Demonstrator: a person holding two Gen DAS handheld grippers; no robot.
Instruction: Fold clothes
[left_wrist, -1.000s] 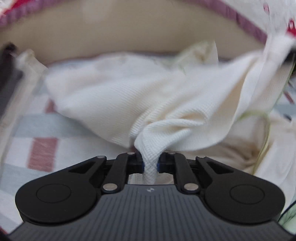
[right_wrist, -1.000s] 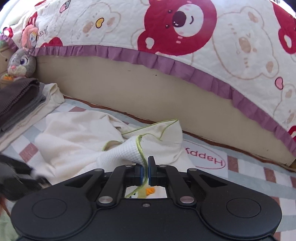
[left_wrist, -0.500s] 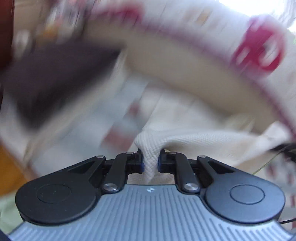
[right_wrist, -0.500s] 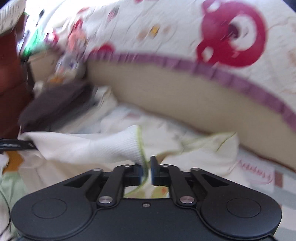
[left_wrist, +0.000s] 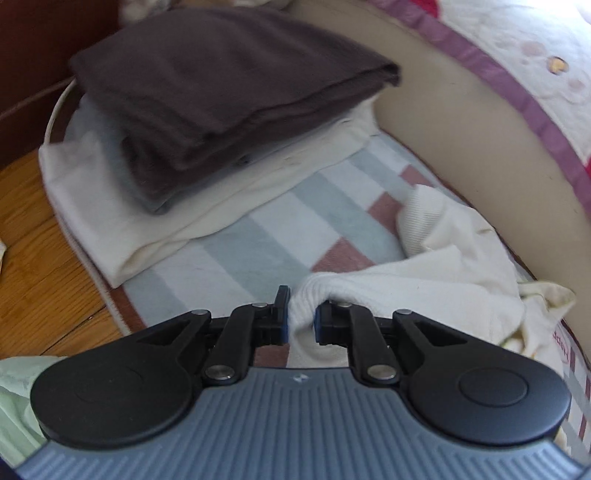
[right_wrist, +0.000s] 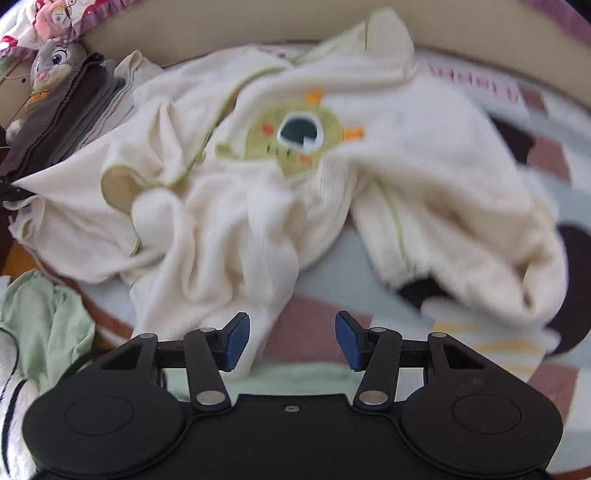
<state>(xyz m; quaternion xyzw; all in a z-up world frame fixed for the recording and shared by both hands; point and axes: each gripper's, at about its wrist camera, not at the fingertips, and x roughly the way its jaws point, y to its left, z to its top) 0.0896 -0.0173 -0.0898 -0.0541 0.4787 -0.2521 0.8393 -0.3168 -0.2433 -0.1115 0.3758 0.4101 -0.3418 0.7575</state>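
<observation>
Right gripper released; cream garment now sprawls left-right.

- Upper left of the left wrist view: folded stack blocks that corner.
- Centre: bare striped blanket strip, passable.
- Right: beige bed wall closes it off.
- Right wrist view: cream garment fills the middle; bare blanket only at lower right.

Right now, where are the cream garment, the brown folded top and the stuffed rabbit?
cream garment (right_wrist: 295, 136): right wrist view, green cartoon patch.
brown folded top (left_wrist: 221, 77): left wrist view, top face.
stuffed rabbit (right_wrist: 55, 61): right wrist view, face.
</observation>
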